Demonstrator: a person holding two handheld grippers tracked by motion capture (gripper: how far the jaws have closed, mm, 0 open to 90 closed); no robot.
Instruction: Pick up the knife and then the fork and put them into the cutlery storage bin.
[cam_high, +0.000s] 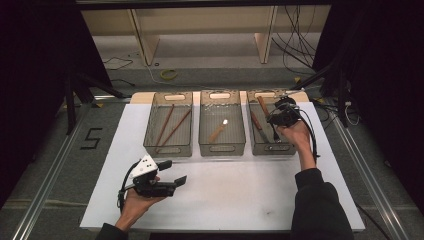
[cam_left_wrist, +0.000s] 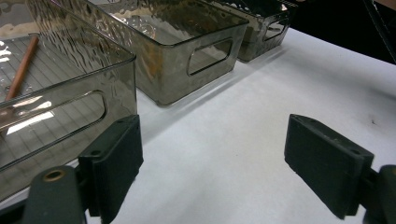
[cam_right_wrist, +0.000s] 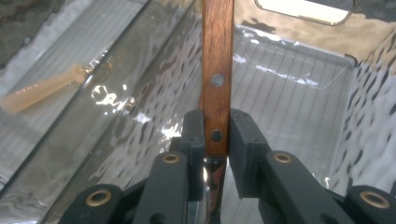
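Three clear smoky bins stand in a row on the white table. My right gripper (cam_high: 272, 117) hangs over the right bin (cam_high: 272, 149), shut on a knife's wooden handle (cam_high: 262, 105). In the right gripper view the right gripper (cam_right_wrist: 216, 135) pinches the riveted handle (cam_right_wrist: 217, 56) near its lower end, with metal showing just below the pads. A second wooden-handled knife (cam_high: 256, 122) lies in that bin. My left gripper (cam_high: 174, 171) rests low over the near left of the table, open. Nothing lies between the jaws of the left gripper (cam_left_wrist: 217, 149).
The left bin (cam_high: 167, 150) holds two brown chopsticks (cam_high: 170, 127). A pale-handled utensil (cam_high: 217, 132) lies in the middle bin (cam_high: 222, 149). White table (cam_high: 240, 195) stretches in front of the bins. Cables and shelf legs lie beyond the far edge.
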